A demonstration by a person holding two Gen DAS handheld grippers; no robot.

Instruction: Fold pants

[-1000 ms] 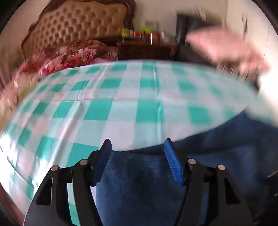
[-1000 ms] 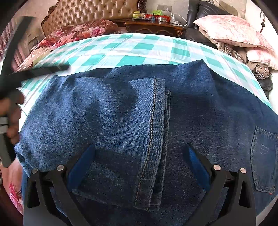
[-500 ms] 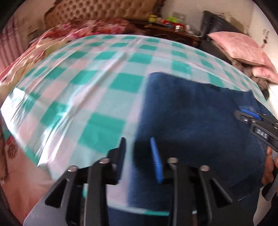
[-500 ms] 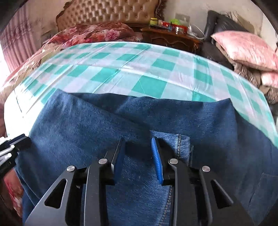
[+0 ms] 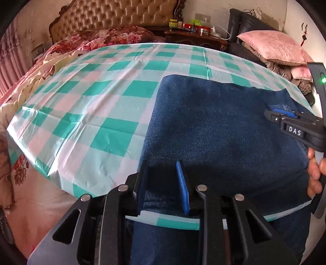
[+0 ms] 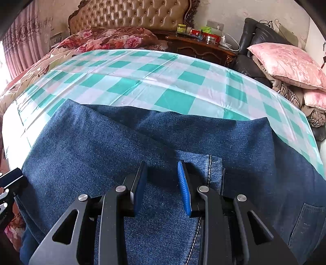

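Blue denim pants (image 5: pixel 214 130) lie folded on a green-and-white checked cloth (image 5: pixel 97 106) over the bed. My left gripper (image 5: pixel 162 183) sits at the pants' near left corner with its jaws narrowed around the denim edge. My right gripper (image 6: pixel 162 183) is over the middle of the pants (image 6: pixel 114 142), jaws narrowed on a raised fold beside a stitched hem (image 6: pixel 209 167). The right gripper also shows in the left wrist view (image 5: pixel 293 122), held by a hand. A back pocket (image 6: pixel 305 220) shows at lower right.
A tufted headboard (image 6: pixel 130 16) and floral bedding (image 6: pixel 110 38) lie at the back. A wooden nightstand (image 6: pixel 201 46) holds bottles. Pink pillows (image 6: pixel 285 61) are piled at the right. The cloth's left edge (image 5: pixel 26 140) drops off to floral bedding.
Both grippers went from wide open to narrowed on the denim. The left one swung from the pants' far edge to their left corner. The right one moved forward onto the fold.
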